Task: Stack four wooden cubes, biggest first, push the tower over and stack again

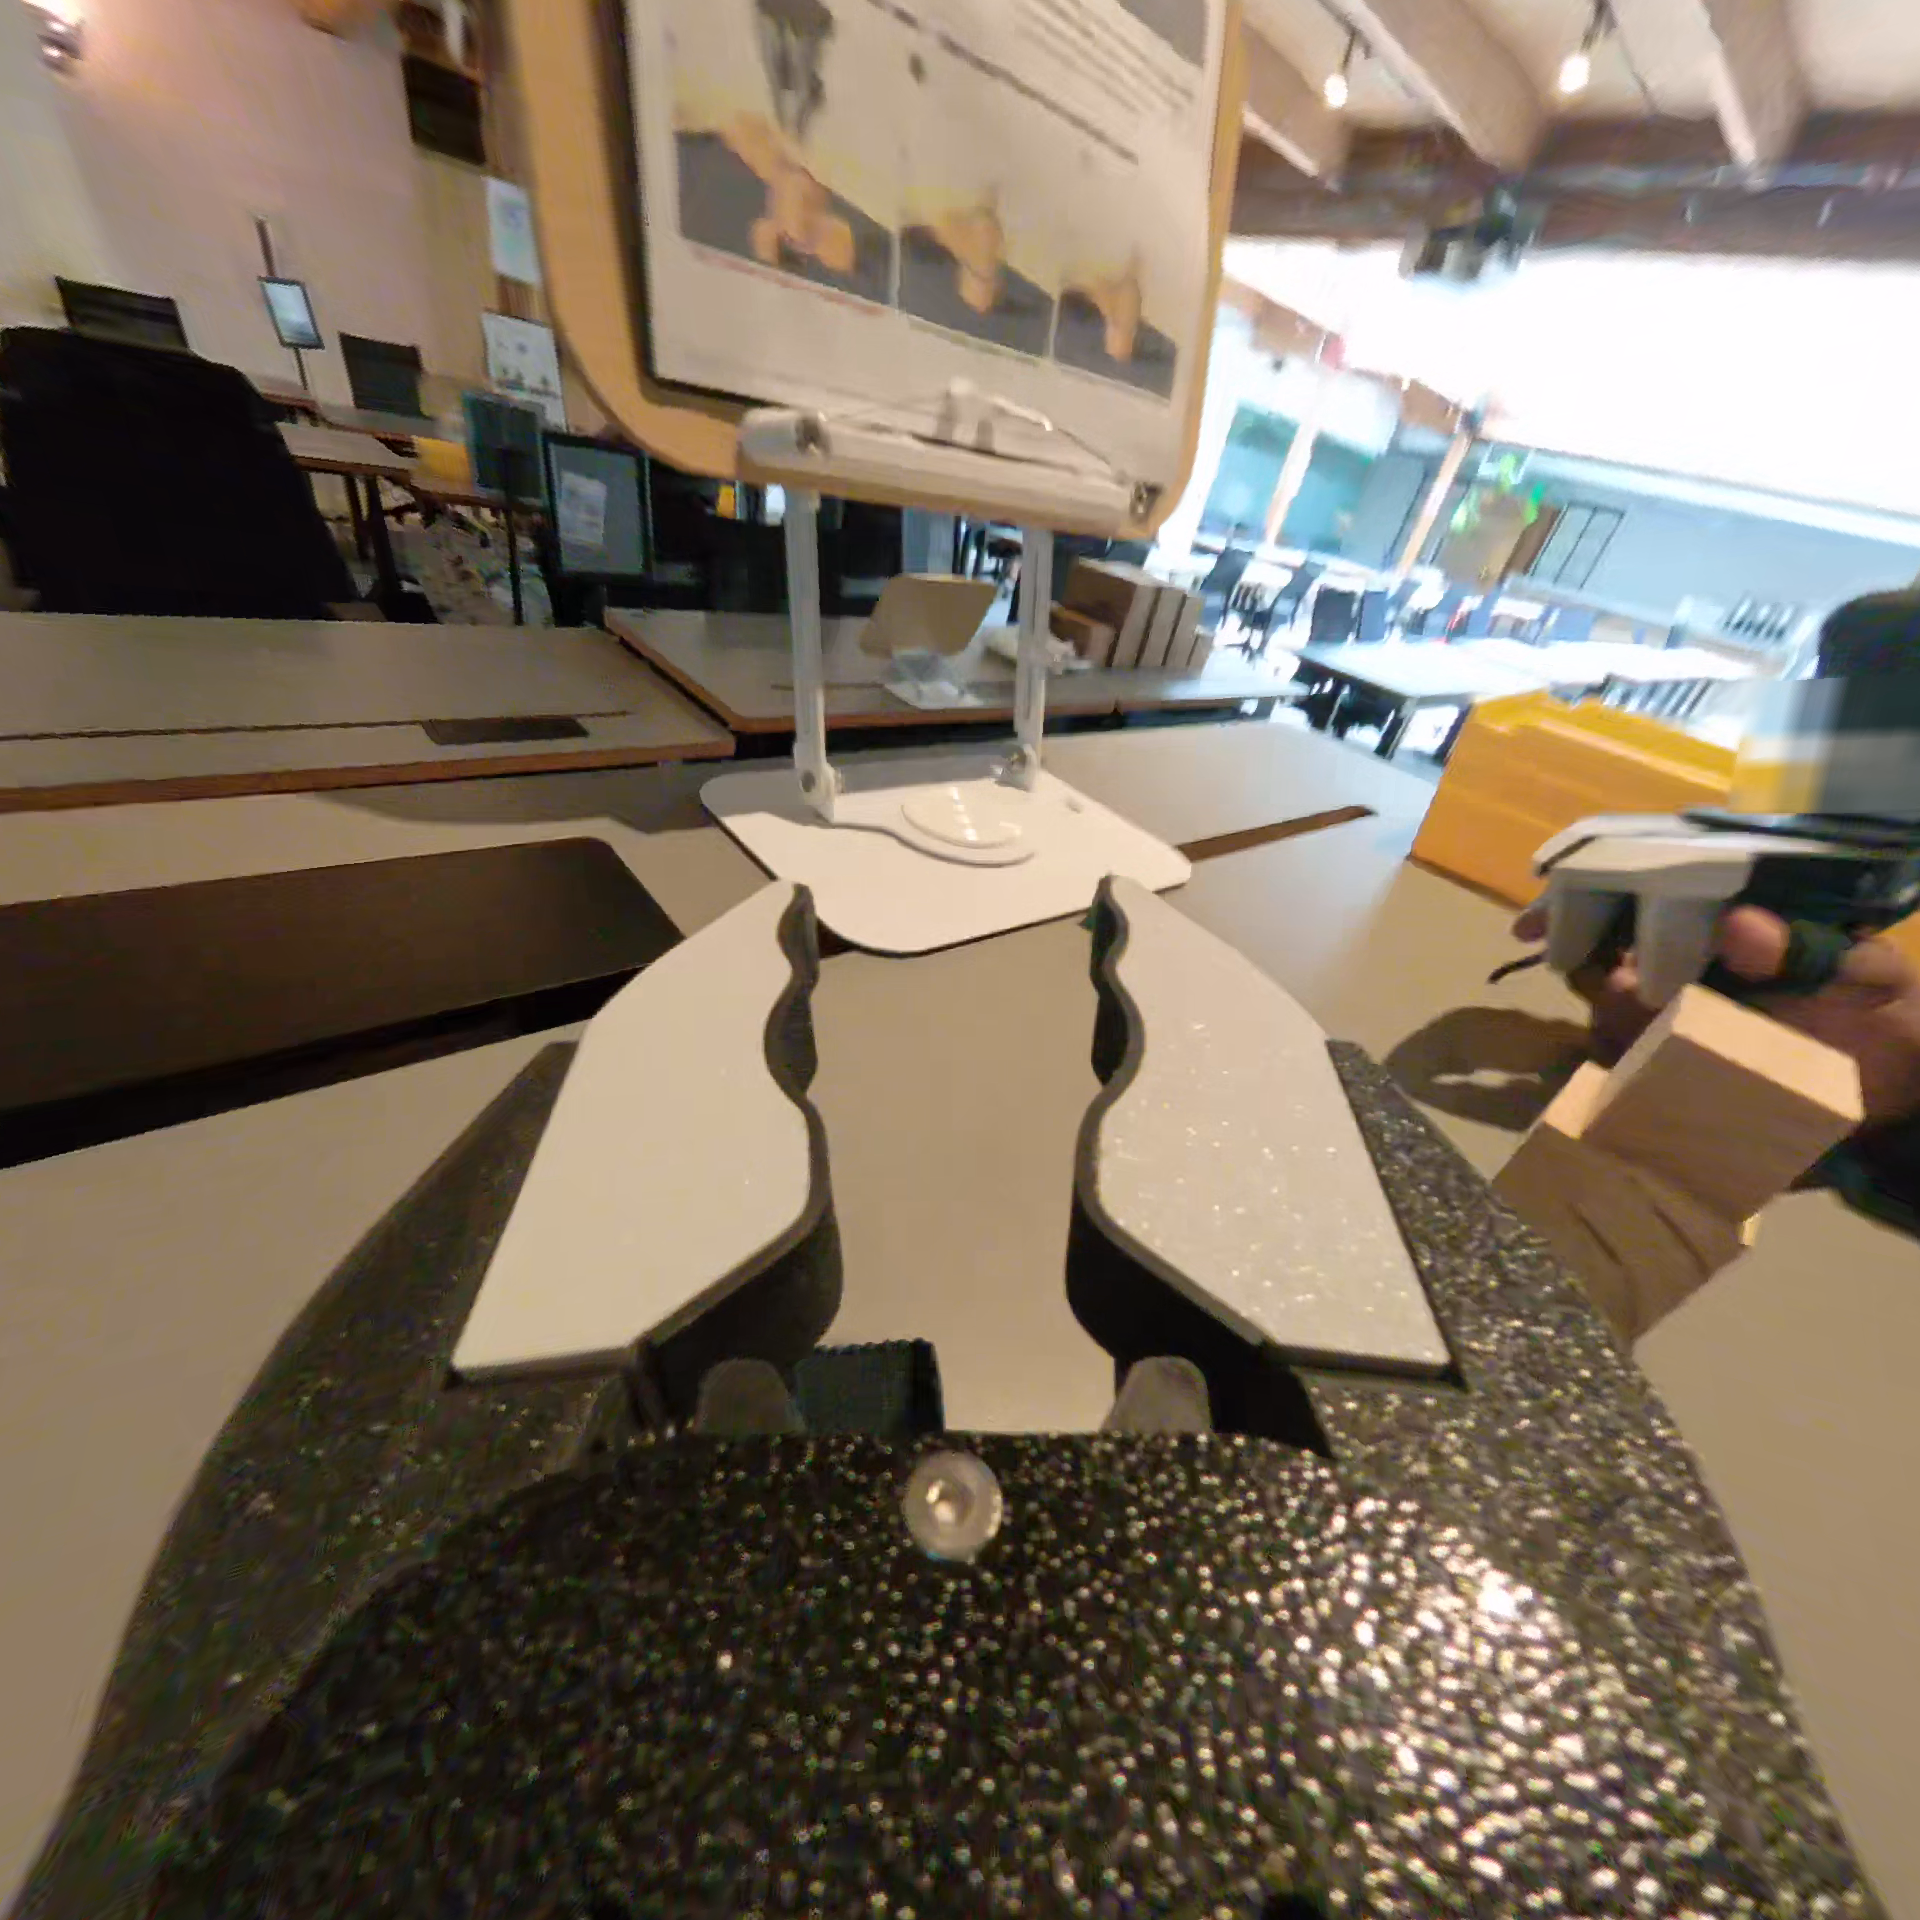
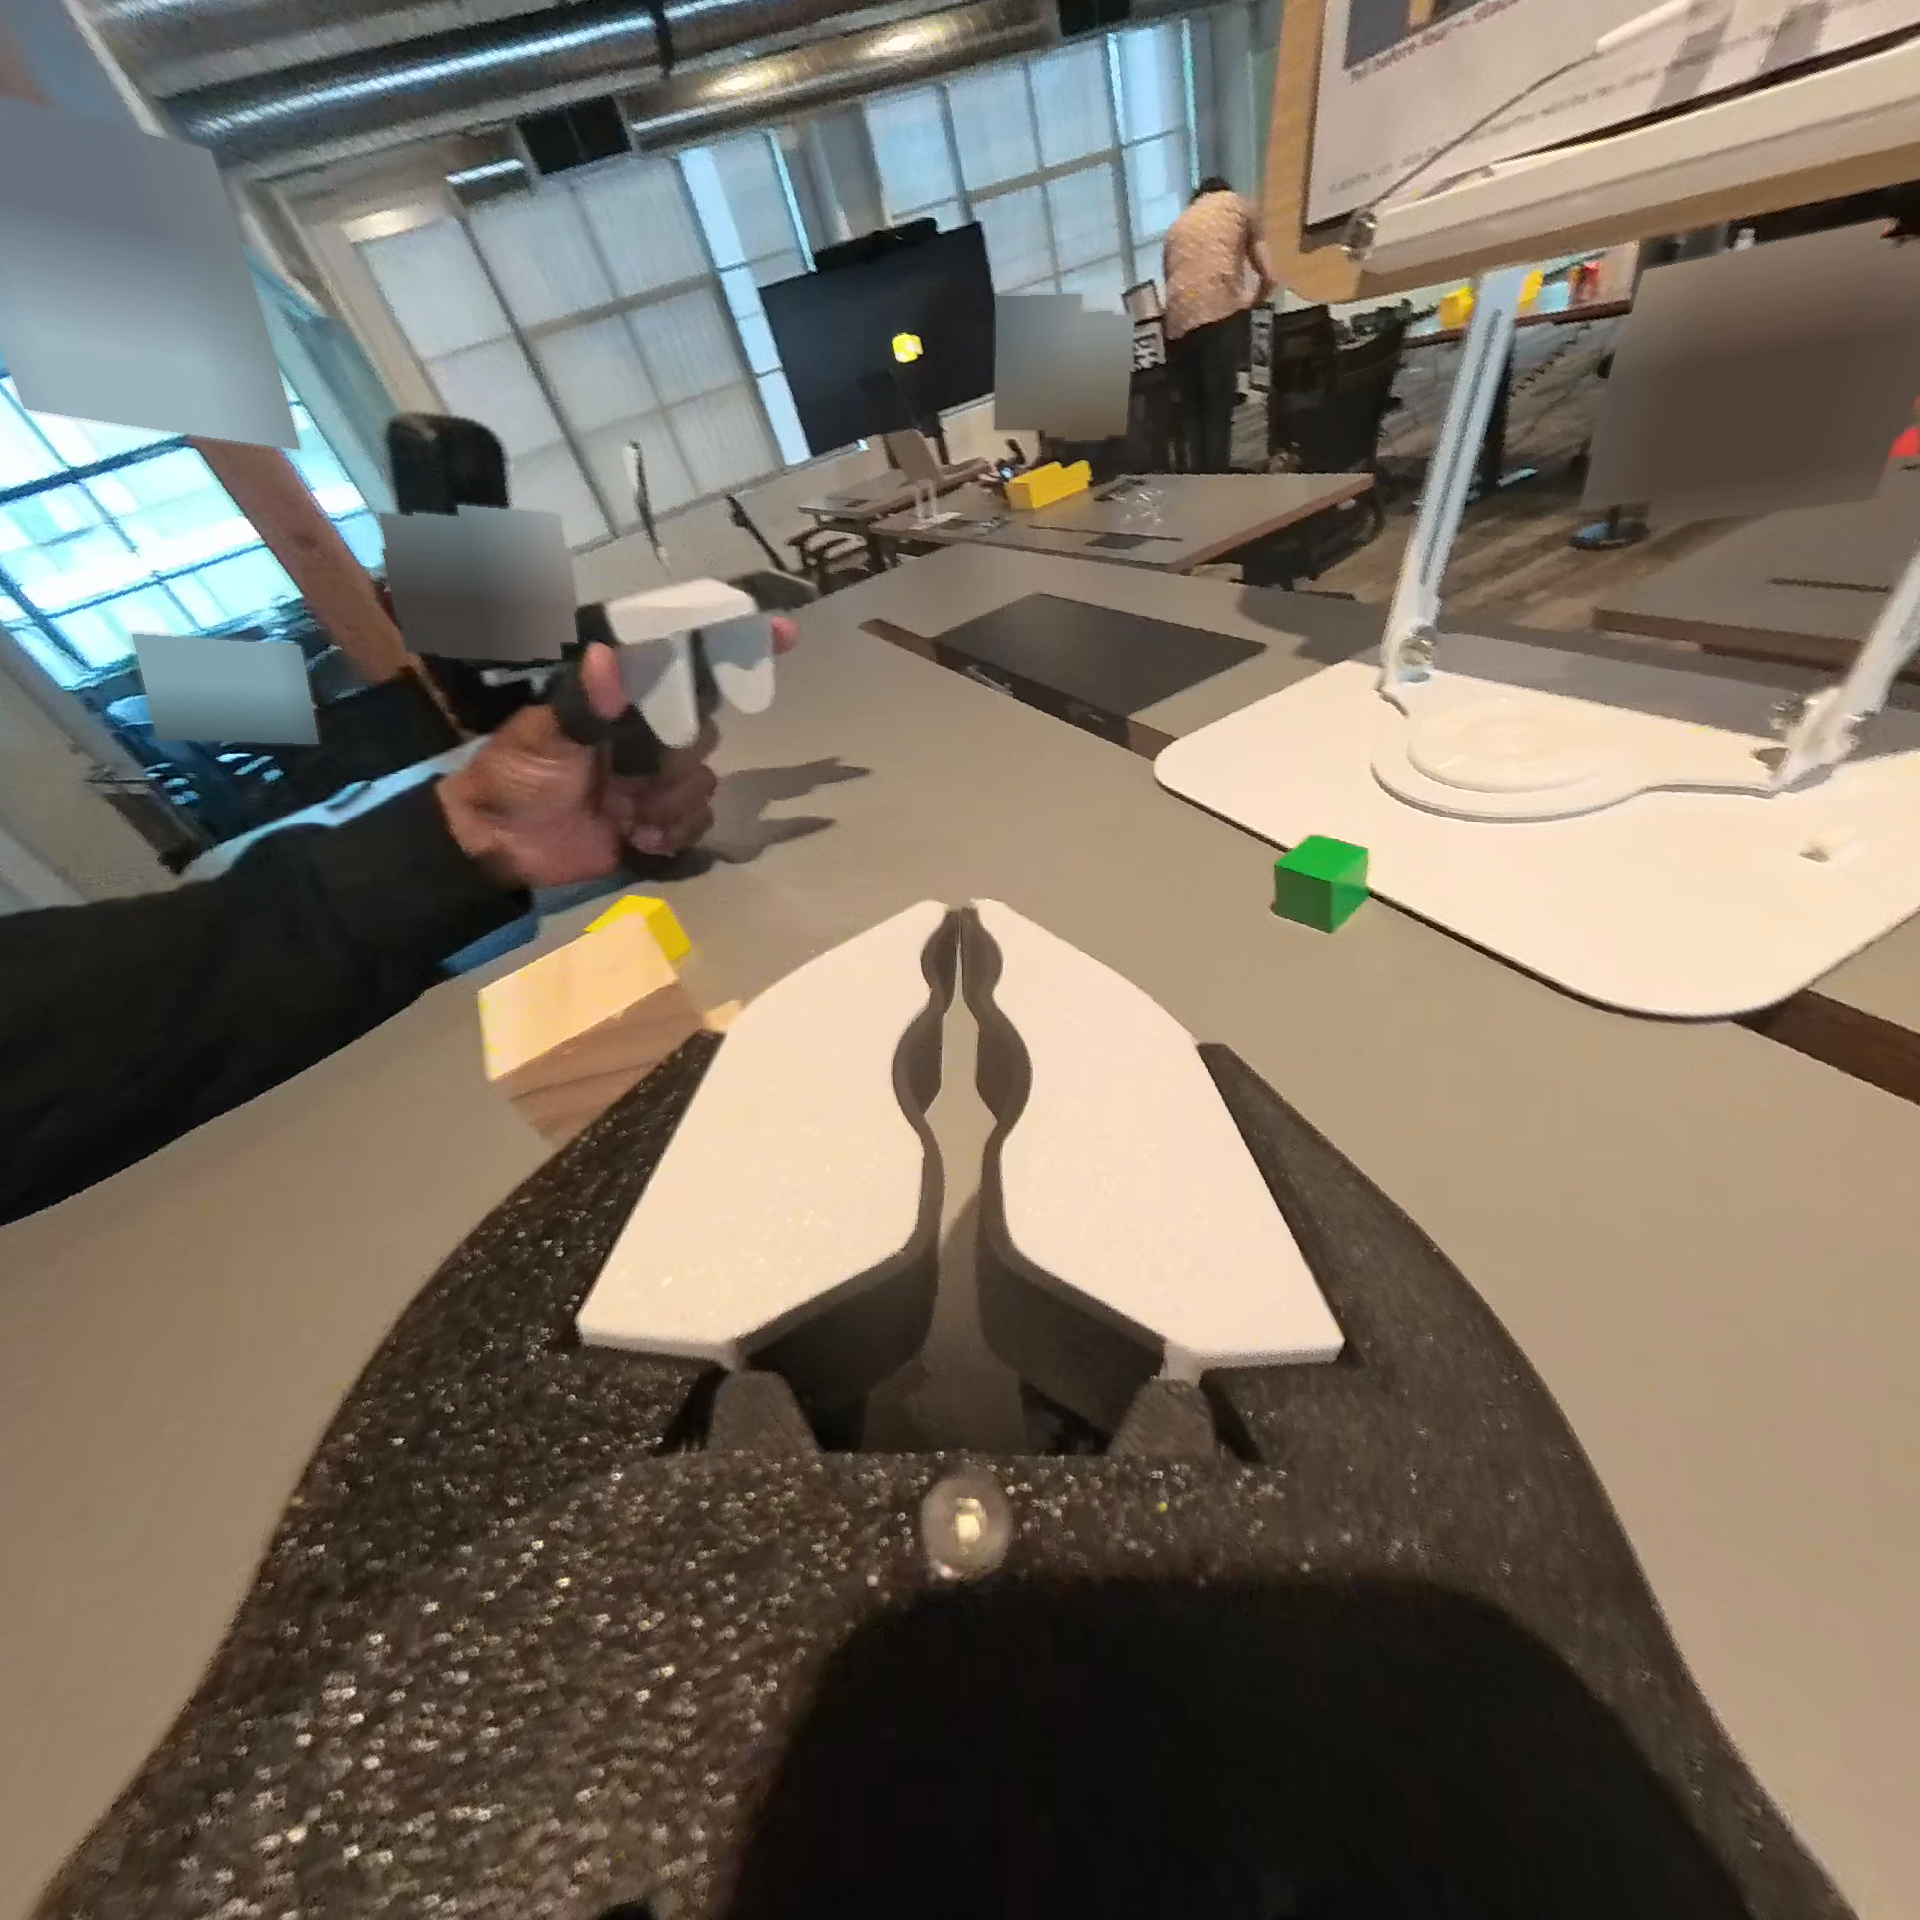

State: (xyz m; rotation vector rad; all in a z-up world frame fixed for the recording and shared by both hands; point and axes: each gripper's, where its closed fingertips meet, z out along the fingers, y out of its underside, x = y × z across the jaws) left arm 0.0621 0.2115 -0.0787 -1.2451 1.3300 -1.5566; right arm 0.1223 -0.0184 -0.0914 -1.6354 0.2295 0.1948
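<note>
My left tool [image 1: 951, 914] gapes wide, empty; my right tool [image 2: 958, 914] is pinched closed on nothing; two plain wooden cubes [image 2: 587, 1013] lie stacked on the worktop [image 2: 1455, 1195], yellow cube [image 2: 649, 925] behind, green cube [image 2: 1320, 881] apart; I judge the next cube needs a centred, level grip.

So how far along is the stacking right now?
Not far. Two plain wooden cubes sit one on the other; they look askew. The yellow cube lies just behind them and the green cube sits apart by the white stand base. Nothing is in hand: the left gripper is open, the right gripper shut on nothing. Two cubes remain, then the push-over and restack.
</note>
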